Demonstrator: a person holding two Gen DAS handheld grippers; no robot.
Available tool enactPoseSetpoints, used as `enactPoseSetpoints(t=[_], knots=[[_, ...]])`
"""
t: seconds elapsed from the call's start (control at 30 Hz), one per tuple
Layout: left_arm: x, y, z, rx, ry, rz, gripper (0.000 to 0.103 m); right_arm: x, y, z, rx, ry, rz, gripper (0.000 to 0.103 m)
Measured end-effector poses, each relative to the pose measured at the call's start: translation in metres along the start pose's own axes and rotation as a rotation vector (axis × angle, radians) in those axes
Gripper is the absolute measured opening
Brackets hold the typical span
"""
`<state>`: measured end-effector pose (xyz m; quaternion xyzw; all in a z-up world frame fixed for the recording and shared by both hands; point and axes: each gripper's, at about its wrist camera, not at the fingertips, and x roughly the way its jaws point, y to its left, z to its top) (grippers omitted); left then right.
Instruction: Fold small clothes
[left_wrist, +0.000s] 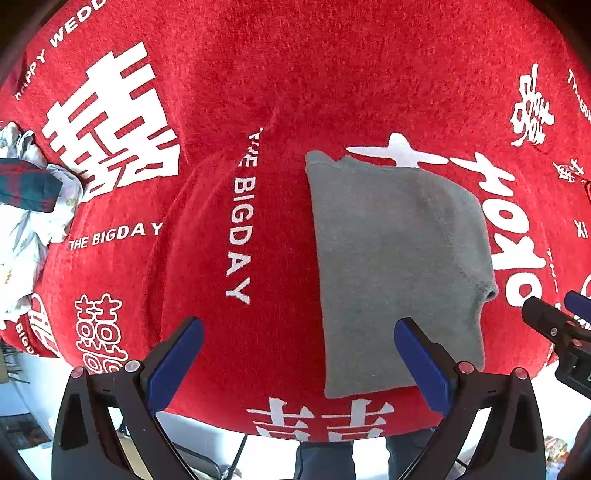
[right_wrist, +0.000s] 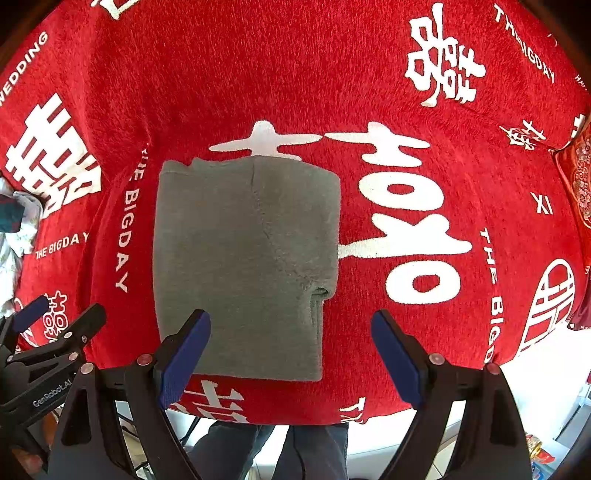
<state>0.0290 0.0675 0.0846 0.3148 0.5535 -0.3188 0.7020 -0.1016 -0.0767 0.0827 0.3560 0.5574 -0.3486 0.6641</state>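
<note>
A grey garment (left_wrist: 395, 266) lies folded into a tall rectangle on the red patterned cloth (left_wrist: 288, 92); it also shows in the right wrist view (right_wrist: 243, 258), with a sleeve edge tucked at its right side. My left gripper (left_wrist: 299, 354) is open and empty, held above the garment's near left edge. My right gripper (right_wrist: 291, 347) is open and empty, held above the garment's near right corner. Each gripper shows at the edge of the other's view: the right one (left_wrist: 554, 306) and the left one (right_wrist: 62, 314).
The red cloth (right_wrist: 369, 92) with white lettering covers the table to its near edge. A pile of other clothes (left_wrist: 33, 195), floral and dark plaid, lies at the far left. A red patterned item (right_wrist: 576, 184) sits at the right edge.
</note>
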Motion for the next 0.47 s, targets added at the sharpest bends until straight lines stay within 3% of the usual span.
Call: enactPoseSetpoints(t=[0.33,0.47], knots=[[-0.0009,-0.0001,0.001,0.008,-0.028,0.008,0.103,0.0036,0.0044,-0.0001,-0.014,-0.002,-0.019,0.09],[-0.0017,-0.0012,0.0013,0.024,-0.035,-0.024,0.103,0.0049,0.0064,0.0002,-0.01,-0.005,-0.028,0.091]])
